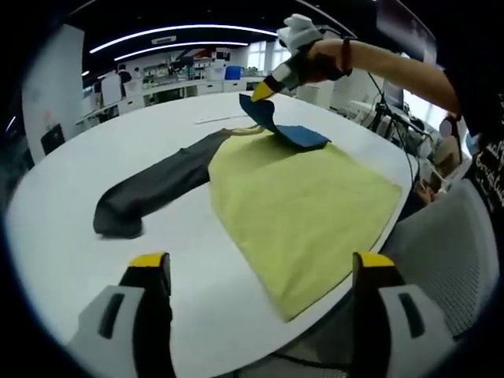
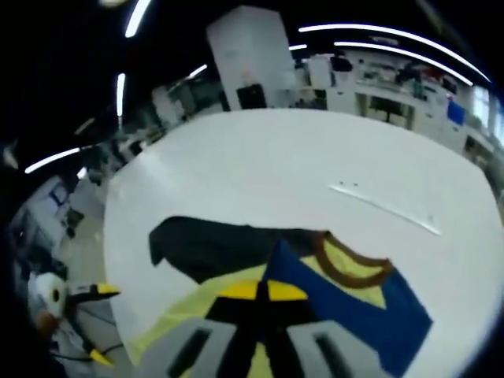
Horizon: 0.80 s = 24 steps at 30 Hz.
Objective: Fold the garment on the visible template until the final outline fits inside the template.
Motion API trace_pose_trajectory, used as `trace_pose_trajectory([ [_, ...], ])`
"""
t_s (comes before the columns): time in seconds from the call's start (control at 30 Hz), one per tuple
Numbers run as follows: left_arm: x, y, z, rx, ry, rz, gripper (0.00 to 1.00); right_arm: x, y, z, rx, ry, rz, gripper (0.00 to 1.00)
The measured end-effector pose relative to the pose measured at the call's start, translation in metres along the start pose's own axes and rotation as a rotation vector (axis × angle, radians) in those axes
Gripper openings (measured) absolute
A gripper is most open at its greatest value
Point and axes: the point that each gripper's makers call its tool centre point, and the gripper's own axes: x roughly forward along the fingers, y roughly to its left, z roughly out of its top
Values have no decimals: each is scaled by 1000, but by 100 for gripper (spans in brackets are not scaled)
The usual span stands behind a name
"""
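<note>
Yellow-tipped, my left gripper [image 1: 261, 272] hangs open over the yellow shirt [image 1: 307, 205]; beyond its collar my right gripper [image 2: 262, 293] pinches the blue sleeve [image 2: 358, 311], lifted; the grey sleeve [image 1: 157, 189] lies flat.

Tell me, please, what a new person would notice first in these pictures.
First, the yellow-green garment spread on the round white table, with its dark sleeve stretched out to one side. Next, the right gripper, shut on the blue sleeve, lifts and folds it over the garment's far edge. The left gripper hangs open over the near table edge.
</note>
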Motion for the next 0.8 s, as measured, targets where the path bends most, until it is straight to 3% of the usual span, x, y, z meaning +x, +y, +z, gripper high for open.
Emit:
trace_pose_trajectory([
  [0.6,-1,2,-2,-11,0,5,93,10,43,-9,-70,34,87,0],
  [0.8,0,1,-2,-13,-3,-1,92,17,47,-12,-93,51,90,0],
])
